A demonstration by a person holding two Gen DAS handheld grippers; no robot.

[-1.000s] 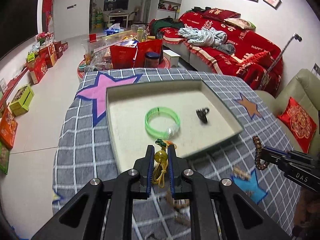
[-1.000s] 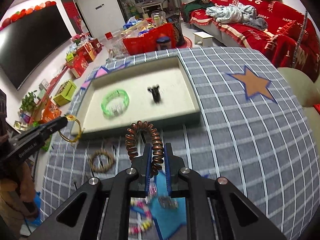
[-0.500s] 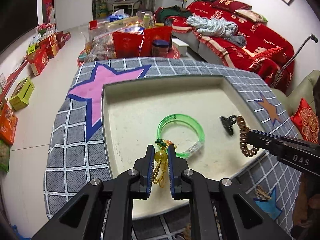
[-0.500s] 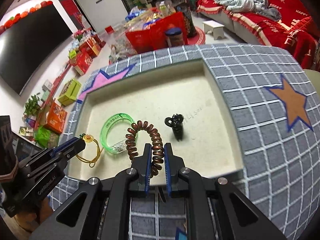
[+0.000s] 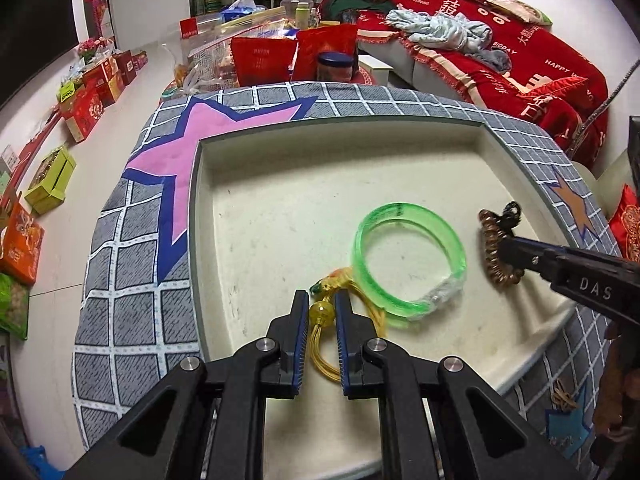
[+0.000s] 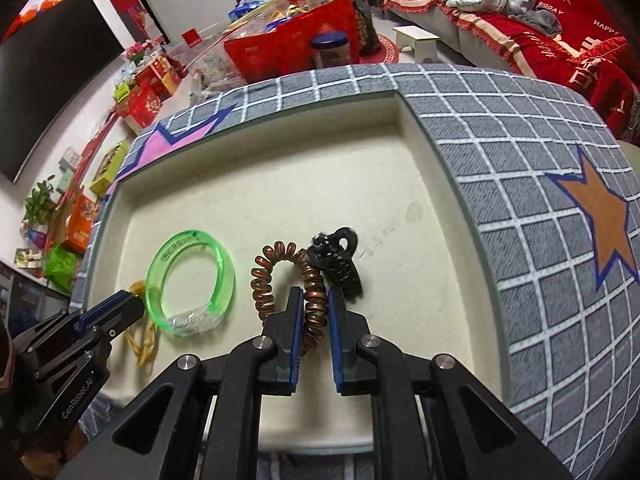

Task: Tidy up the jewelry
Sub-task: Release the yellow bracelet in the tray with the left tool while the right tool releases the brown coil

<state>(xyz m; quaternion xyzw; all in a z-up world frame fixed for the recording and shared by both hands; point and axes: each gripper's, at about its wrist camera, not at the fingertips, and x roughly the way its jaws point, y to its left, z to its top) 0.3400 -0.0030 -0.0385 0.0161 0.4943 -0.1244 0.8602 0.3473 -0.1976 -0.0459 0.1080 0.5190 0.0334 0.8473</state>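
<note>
Yellow cord (image 5: 326,360) with a bead sits pinched in the left tongs (image 5: 322,312), just left of the green bangle (image 5: 408,256) in the cream tray (image 5: 280,216). Right of the bangle, the right tongs (image 6: 314,304) squeeze a brown coil tie (image 6: 280,276). The black clip (image 6: 336,264) lies touching the coil, further right of the bangle.
</note>
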